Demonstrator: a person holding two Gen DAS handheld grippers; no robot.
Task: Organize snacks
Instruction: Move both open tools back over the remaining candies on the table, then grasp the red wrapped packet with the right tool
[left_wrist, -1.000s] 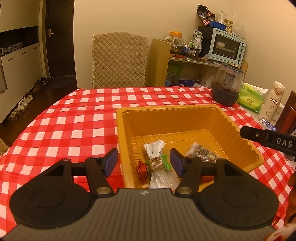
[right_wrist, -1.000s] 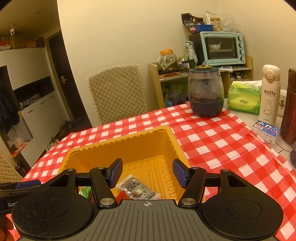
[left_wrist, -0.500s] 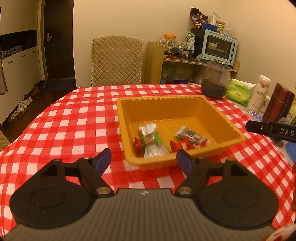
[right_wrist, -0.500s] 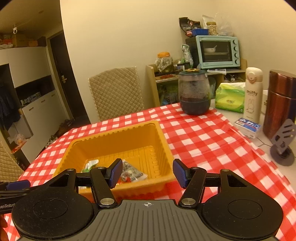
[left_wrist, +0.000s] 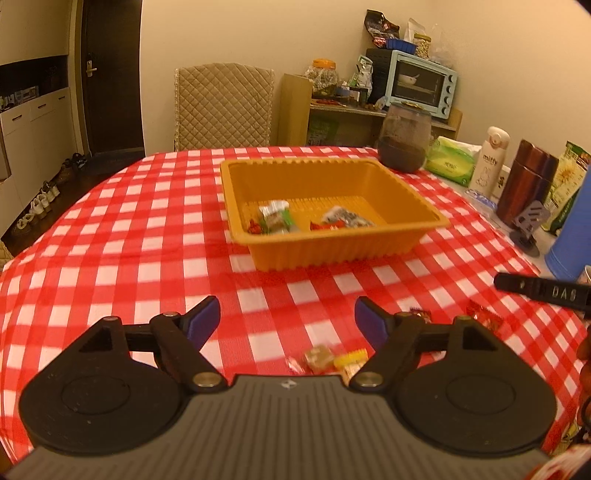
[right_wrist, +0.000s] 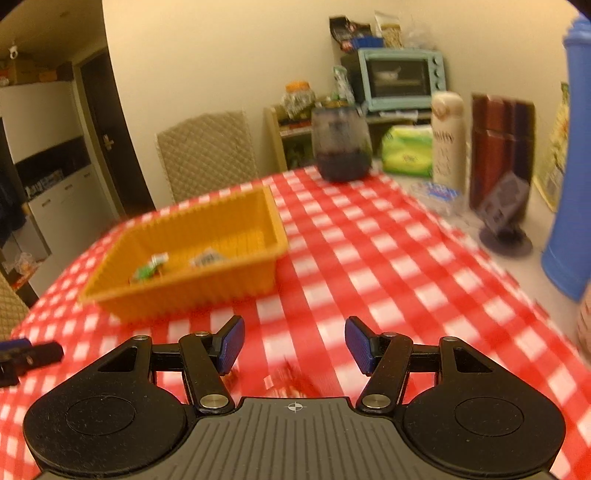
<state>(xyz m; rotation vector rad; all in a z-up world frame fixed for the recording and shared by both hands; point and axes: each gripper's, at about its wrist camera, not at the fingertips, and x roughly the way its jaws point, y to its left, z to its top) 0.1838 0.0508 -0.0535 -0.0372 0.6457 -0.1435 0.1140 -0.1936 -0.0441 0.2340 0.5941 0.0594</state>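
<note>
An orange tray (left_wrist: 351, 247) sits mid-table on the red checked cloth and holds several wrapped snacks (left_wrist: 275, 220); it also shows in the right wrist view (right_wrist: 192, 291). My left gripper (left_wrist: 287, 319) is open and empty above the cloth, well in front of the tray. Loose snacks lie just below it: a small wrapped candy (left_wrist: 317, 357), a yellow one (left_wrist: 351, 357) and a red packet (left_wrist: 484, 318). My right gripper (right_wrist: 294, 345) is open and empty above a blurred red snack (right_wrist: 291, 378). Its finger shows at the right edge of the left wrist view (left_wrist: 543, 291).
Along the table's right side stand a dark glass jar (left_wrist: 404, 138), a green tissue pack (left_wrist: 452, 160), a white Miffy bottle (left_wrist: 489, 160), a brown flask (left_wrist: 524, 184), a small phone stand (left_wrist: 528, 229) and a blue container (left_wrist: 570, 236). A quilted chair (left_wrist: 223, 107) stands behind the table.
Both grippers have pulled back from over the tray toward the near table edge, staying open. Loose snacks on the cloth have come into view beneath them.
</note>
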